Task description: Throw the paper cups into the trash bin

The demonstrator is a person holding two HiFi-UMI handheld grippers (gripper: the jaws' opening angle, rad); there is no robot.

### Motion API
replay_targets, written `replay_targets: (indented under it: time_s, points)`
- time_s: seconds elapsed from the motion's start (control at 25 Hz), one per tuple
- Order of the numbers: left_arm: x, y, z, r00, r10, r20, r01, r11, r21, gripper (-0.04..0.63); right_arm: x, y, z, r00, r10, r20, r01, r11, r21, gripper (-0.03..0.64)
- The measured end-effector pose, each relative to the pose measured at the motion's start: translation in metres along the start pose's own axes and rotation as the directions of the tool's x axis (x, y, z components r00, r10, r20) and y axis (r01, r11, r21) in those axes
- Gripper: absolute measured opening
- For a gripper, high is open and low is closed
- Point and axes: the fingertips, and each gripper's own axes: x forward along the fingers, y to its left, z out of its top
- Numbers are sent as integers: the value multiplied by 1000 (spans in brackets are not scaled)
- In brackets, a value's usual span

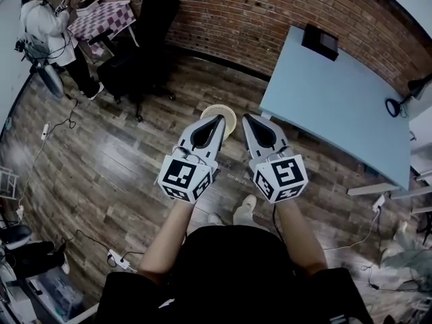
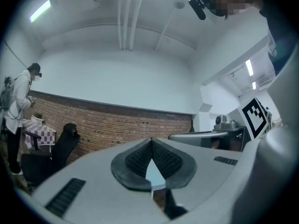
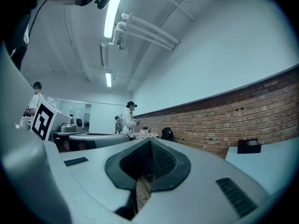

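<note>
A round cream trash bin [image 1: 227, 111] stands on the wooden floor just ahead of me, its near side hidden behind my left gripper's tip. My left gripper [image 1: 217, 120] is held at waist height, pointing forward, jaws shut with nothing between them. In the left gripper view its ribbed pads [image 2: 161, 158] meet at the tip. My right gripper [image 1: 247, 118] is level beside it, also shut and empty, its pads [image 3: 161, 161] pressed together. No paper cup shows in any view.
A light blue table [image 1: 337, 100] with a black box [image 1: 320, 41] stands at the right. A black office chair [image 1: 145, 39] is ahead on the left. Beyond it, a person [image 1: 47, 32] stands by a checked table [image 1: 101, 15]. A power strip [image 1: 118, 258] and cables lie on the floor.
</note>
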Motion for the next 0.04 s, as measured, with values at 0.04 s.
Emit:
replay_targets:
  time_s: [0.04]
  points:
    - [-4, 0, 0, 1000, 0, 5, 0, 1000, 0, 9, -1, 5, 0, 1000, 1, -2, -1, 1000, -2, 3]
